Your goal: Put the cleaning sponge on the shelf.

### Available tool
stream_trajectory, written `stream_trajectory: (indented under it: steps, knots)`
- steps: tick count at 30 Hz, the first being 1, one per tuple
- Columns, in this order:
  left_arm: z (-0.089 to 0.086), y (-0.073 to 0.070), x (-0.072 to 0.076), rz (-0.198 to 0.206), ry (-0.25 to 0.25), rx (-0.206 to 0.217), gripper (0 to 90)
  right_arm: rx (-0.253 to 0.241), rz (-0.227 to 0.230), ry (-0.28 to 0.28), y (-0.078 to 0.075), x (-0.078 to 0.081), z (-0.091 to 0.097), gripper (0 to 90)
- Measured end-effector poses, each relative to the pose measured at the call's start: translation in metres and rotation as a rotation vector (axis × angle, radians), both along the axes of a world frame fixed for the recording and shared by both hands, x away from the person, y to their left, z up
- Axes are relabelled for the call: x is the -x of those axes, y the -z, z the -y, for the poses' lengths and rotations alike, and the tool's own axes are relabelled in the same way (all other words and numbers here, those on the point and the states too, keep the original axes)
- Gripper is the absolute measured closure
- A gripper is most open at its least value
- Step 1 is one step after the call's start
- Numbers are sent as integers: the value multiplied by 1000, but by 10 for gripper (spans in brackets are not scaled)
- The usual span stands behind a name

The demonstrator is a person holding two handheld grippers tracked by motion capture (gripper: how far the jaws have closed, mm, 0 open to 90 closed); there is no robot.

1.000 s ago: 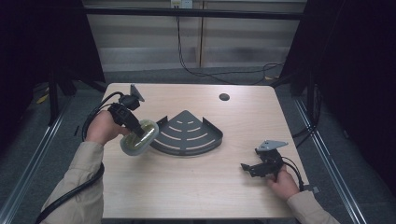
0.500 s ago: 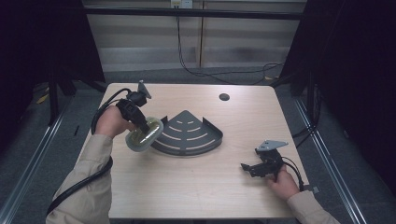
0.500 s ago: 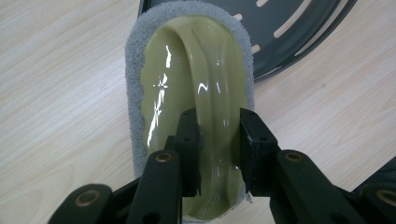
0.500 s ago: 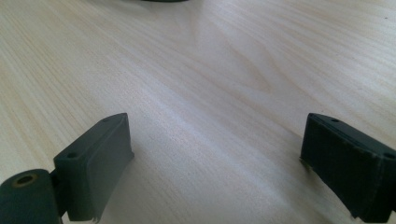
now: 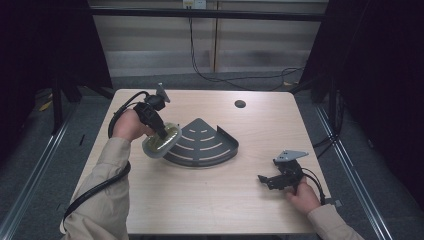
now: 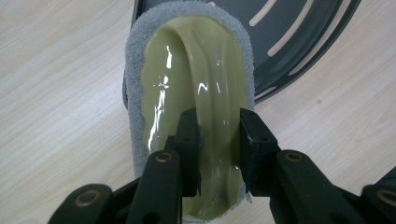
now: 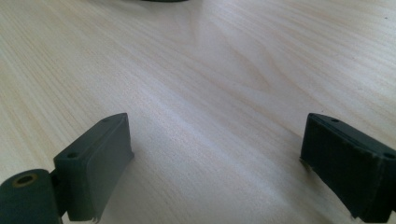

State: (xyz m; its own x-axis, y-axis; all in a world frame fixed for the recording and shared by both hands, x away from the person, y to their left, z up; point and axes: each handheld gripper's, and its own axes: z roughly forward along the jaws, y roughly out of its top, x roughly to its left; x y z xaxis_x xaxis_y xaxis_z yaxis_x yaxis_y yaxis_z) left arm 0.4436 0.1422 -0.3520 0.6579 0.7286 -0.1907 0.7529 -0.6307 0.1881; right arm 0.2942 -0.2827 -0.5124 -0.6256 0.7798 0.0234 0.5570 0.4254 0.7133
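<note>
both hands low: left gripper [image 6: 217, 140] clamps scrubber [image 6: 191, 88], right gripper [image 7: 219, 168] gapes.

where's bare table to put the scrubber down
Bare wood lies along the near edge between the sleeves, and the far right corner past the table hole. Crowded: scrubber in left gripper at the corner rack.
</note>
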Motion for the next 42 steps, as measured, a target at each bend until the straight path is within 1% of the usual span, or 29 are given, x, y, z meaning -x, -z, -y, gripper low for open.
stream_trajectory:
  steps: [4, 5, 7, 8, 10, 14, 15, 17, 22, 24, 25, 27, 28, 30, 32, 35, 42]
  knots:
    - [7, 1, -3, 5, 6, -6, 718, 0, -1, 0, 0, 0, 0, 80]
    - [9, 1, -5, 7, 15, -8, 717, 0, 0, 0, 0, 0, 0, 81]
    - [13, 0, -6, 7, 13, -5, 718, 0, 0, 0, 0, 0, 0, 80]
    - [14, 0, -7, 9, 24, -8, 718, 0, 0, 0, 0, 0, 0, 80]
    - [18, 0, -8, 12, 23, -6, 718, 0, 1, -1, 0, 0, 0, 80]
    - [23, 1, -10, 13, 34, -4, 718, 0, 0, 0, 0, 0, 0, 81]
    - [26, 1, -12, 11, 42, 1, 718, -1, 0, 1, 0, 0, 0, 80]
    - [28, 2, -13, 13, 42, 4, 718, 0, 0, 0, 0, 0, 0, 80]
    - [32, 2, -15, 15, 48, 1, 718, 0, 1, -1, 0, 0, 0, 80]
    - [33, 3, -16, 18, 50, 7, 718, 0, 1, -1, 0, 0, 0, 80]
    - [34, 3, -16, 18, 51, 2, 718, 0, 1, -1, 0, 0, 0, 81]
    - [35, 4, -17, 14, 54, 6, 718, 0, 1, -1, 0, 0, 0, 81]
    - [36, 5, -17, 18, 56, -2, 718, 0, 0, 0, 0, 0, 0, 80]
    - [38, 6, -18, 22, 57, -2, 718, 0, 1, -1, 0, 0, 0, 80]
    - [39, 7, -20, 23, 57, 8, 718, 0, 0, 0, 0, 0, 0, 80]
    - [41, 9, -21, 22, 59, 3, 718, 0, 0, 0, 0, 0, 0, 80]
    - [47, 14, -27, 21, 64, 14, 718, -1, -1, 1, 0, 0, 0, 80]
